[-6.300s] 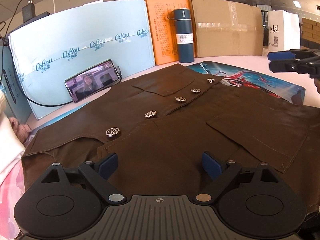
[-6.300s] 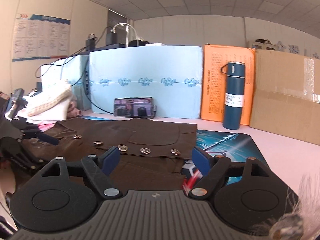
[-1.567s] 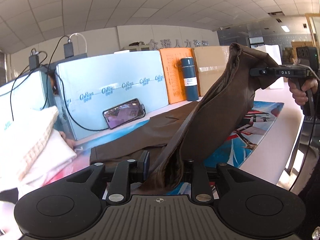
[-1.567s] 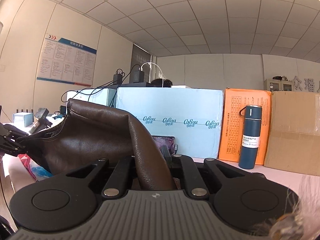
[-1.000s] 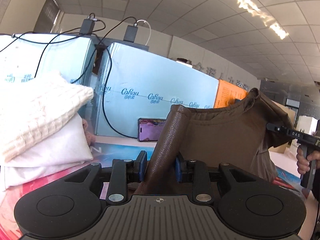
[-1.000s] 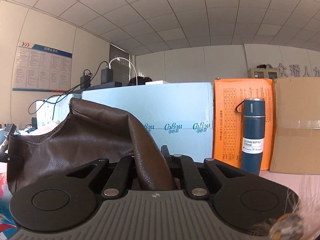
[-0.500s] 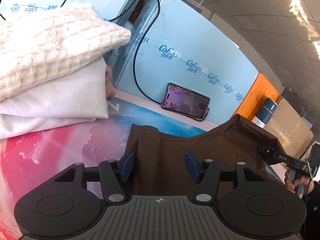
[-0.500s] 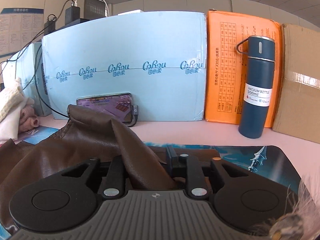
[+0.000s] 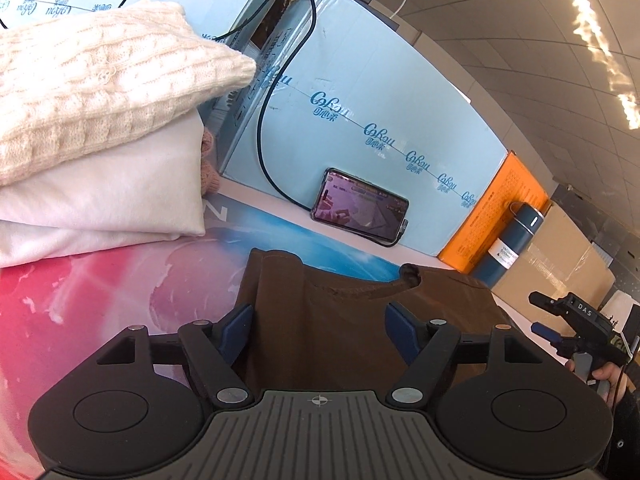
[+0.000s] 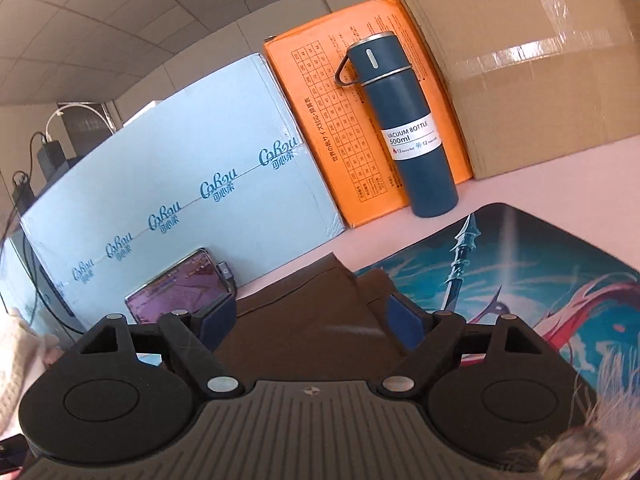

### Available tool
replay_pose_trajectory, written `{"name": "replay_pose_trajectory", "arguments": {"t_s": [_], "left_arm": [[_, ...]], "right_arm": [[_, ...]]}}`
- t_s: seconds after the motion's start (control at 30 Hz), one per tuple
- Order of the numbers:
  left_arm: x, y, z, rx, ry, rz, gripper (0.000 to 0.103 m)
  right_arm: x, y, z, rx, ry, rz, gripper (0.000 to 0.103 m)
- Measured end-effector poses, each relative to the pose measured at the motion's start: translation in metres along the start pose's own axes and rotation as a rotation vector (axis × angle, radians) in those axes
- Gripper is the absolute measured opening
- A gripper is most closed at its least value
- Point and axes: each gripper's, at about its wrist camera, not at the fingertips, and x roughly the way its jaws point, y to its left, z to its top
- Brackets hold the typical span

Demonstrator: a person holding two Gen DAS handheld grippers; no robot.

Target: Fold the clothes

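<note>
A brown leather-like vest [image 9: 340, 320] lies folded over on the printed mat [image 9: 100, 292]; it also shows in the right wrist view [image 10: 312, 320]. My left gripper [image 9: 320, 332] is open, its blue pads on either side of the vest's near edge, holding nothing. My right gripper [image 10: 310, 320] is open too, just above the vest's far corner. The right gripper also shows in the left wrist view [image 9: 576, 328] at the far right, held in a hand.
A stack of folded cream and white knitwear [image 9: 92, 128] sits at the left. Behind stand light blue boxes [image 9: 360, 120], a phone [image 9: 360, 208] on a cable, an orange box [image 10: 352, 120], a blue vacuum bottle [image 10: 404, 128] and a cardboard box [image 10: 540, 60].
Both grippers carried the vest's edge up and over, set it down, then opened and let go. The right gripper released within the last half second.
</note>
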Motion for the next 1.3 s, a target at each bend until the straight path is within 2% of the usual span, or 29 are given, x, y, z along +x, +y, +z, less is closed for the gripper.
{"name": "replay_pose_trajectory", "arguments": {"t_s": [0.2, 0.27, 0.33, 0.37, 0.4, 0.43, 0.5, 0.57, 0.67, 0.7, 0.77, 0.83, 0.9, 1.0, 1.13, 1.17, 1.27, 1.3], "left_arm": [[-0.002, -0.002, 0.000, 0.003, -0.013, 0.006, 0.074], [-0.003, -0.005, 0.001, 0.017, -0.028, 0.023, 0.074], [0.003, -0.011, 0.002, 0.053, -0.001, 0.117, 0.069], [0.006, -0.015, 0.003, 0.073, 0.014, 0.168, 0.054], [0.010, -0.019, 0.003, 0.098, 0.034, 0.218, 0.048], [0.016, -0.024, 0.003, 0.140, 0.059, 0.274, 0.047], [0.022, -0.031, 0.002, 0.212, 0.084, 0.347, 0.050], [0.025, -0.037, 0.002, 0.269, 0.089, 0.408, 0.061], [0.014, -0.041, 0.003, 0.255, 0.038, 0.458, 0.070], [0.008, -0.041, 0.003, 0.220, 0.022, 0.456, 0.073], [-0.016, -0.034, 0.003, 0.051, -0.023, 0.388, 0.086], [-0.040, -0.027, -0.001, -0.137, -0.061, 0.297, 0.088], [-0.055, -0.026, -0.010, -0.256, -0.054, 0.238, 0.088], [-0.067, -0.034, -0.025, -0.347, -0.017, 0.205, 0.091], [-0.071, -0.049, -0.041, -0.398, 0.048, 0.206, 0.091], [-0.072, -0.052, -0.045, -0.411, 0.057, 0.188, 0.091], [-0.066, -0.059, -0.055, -0.461, 0.092, 0.073, 0.091], [-0.059, -0.060, -0.055, -0.464, 0.090, 0.064, 0.091]], "right_arm": [[-0.012, 0.004, -0.013, 0.031, 0.046, 0.134, 0.087], [-0.011, 0.005, -0.016, 0.032, 0.070, 0.147, 0.087], [-0.009, 0.006, -0.019, 0.032, 0.092, 0.146, 0.087], [-0.008, 0.007, -0.020, 0.027, 0.100, 0.138, 0.087], [-0.006, 0.007, -0.022, 0.022, 0.107, 0.130, 0.087], [-0.006, 0.007, -0.022, 0.020, 0.113, 0.126, 0.087], [-0.005, 0.006, -0.023, 0.024, 0.118, 0.125, 0.088], [-0.005, 0.004, -0.023, 0.030, 0.120, 0.129, 0.088], [-0.006, 0.003, -0.022, 0.035, 0.116, 0.130, 0.088], [-0.007, 0.002, -0.022, 0.037, 0.114, 0.131, 0.088], [-0.008, 0.001, -0.022, 0.040, 0.111, 0.132, 0.088], [-0.009, 0.001, -0.022, 0.044, 0.108, 0.135, 0.089], [-0.010, 0.000, -0.022, 0.046, 0.106, 0.140, 0.089], [-0.011, 0.001, -0.022, 0.043, 0.103, 0.147, 0.089], [-0.012, 0.001, -0.022, 0.041, 0.098, 0.151, 0.089], [-0.012, 0.001, -0.022, 0.042, 0.097, 0.152, 0.089], [-0.012, 0.001, -0.022, 0.043, 0.097, 0.152, 0.089], [-0.012, 0.001, -0.022, 0.043, 0.097, 0.151, 0.089]]}}
